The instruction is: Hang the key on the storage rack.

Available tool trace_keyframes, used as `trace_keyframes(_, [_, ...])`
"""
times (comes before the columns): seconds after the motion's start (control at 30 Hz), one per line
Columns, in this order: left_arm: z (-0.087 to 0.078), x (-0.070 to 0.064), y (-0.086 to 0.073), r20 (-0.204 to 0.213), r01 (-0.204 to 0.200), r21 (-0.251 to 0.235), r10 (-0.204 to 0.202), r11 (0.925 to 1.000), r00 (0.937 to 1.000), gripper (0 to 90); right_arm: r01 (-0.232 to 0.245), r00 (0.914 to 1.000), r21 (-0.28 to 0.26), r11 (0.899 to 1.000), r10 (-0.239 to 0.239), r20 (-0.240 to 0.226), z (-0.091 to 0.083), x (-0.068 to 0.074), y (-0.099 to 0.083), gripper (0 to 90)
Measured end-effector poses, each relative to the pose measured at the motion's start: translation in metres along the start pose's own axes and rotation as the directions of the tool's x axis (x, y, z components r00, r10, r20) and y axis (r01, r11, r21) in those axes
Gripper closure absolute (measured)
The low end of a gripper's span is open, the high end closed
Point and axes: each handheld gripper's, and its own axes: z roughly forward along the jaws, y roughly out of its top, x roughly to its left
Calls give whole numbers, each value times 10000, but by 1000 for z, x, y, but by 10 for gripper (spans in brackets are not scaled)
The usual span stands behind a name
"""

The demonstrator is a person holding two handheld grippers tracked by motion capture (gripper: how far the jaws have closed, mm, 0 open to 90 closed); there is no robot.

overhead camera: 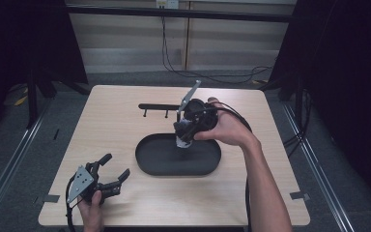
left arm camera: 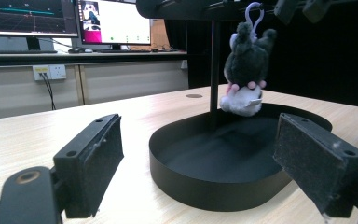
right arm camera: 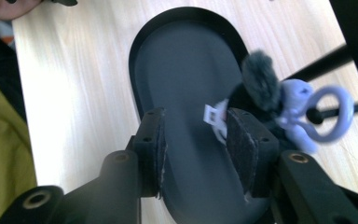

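a person at a pale wooden table (overhead camera: pixel 125 116) holds the right gripper (overhead camera: pixel 186 133) above a black oval tray (overhead camera: pixel 149 159), beside a small grey and white plush toy (left arm camera: pixel 245 70) that hangs by a lilac loop (left arm camera: pixel 253 11) from a peg on a black stand (left arm camera: pixel 213 65). in the right gripper view the toy (right arm camera: pixel 261 88) sits just past the right-hand pad (right arm camera: pixel 242 144), its white tag (right arm camera: pixel 210 114) poking into the gap; the jaws stand apart with bare tray floor between them, and nothing is pinched. whether that pad touches the plush cannot be told, since the pad covers the toy's lower body and the picture is blurred there. in the high view the hand and gripper body hide most of the toy, leaving a pale scrap above the tray.

the left gripper (overhead camera: pixel 113 176) rests low near the table's front left corner, well apart from the tray, its jaws spread wide and empty. its own view looks across the tray rim (left arm camera: pixel 205 186) to the hanging toy; the stand's top bar is cut off by the upper edge. monitors (left arm camera: pixel 114 21) glow on a desk behind.
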Motion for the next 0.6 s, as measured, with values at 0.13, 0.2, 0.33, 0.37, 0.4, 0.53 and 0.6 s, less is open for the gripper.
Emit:
trace_keyframes(0.13, [0, 0, 0, -23, -55, 35, 55, 10000, 10000, 153, -287, 9995, -554, 9981, 296, 148, 2, 5, -16, 546])
trace_keyframes(0.2, [0, 0, 0, -16, -36, 37, 37, 10000, 10000, 153, -409, 9989, -940, 9947, 428, 176, 4, 10, -24, 519])
trace_keyframes(0.33, [0, 1, 0, -23, -51, 30, 51, 10000, 10000, 153, -537, 9975, -1607, 9855, 601, 357, 11, 18, -38, 498])
trace_keyframes(0.37, [0, 0, 0, -20, -45, 37, 45, 10000, 10000, 153, -644, 9962, -1739, 9827, 736, 466, 12, 21, -41, 496])
trace_keyframes(0.4, [0, 0, 0, -20, -46, 38, 46, 10000, 10000, 153, -631, 9955, -1985, 9781, 757, 565, 14, 23, -44, 478])
trace_keyframes(0.53, [0, 0, 0, -19, -40, 39, 40, 10000, 10000, 153, -935, 9846, -3140, 9448, 1344, 1113, 15, 33, -56, 394])
trace_keyframes(0.6, [0, 0, 0, -16, -43, 35, 44, 10000, 10000, 153, -1103, 9753, -3455, 9319, 1684, 1429, 17, 39, -63, 353])
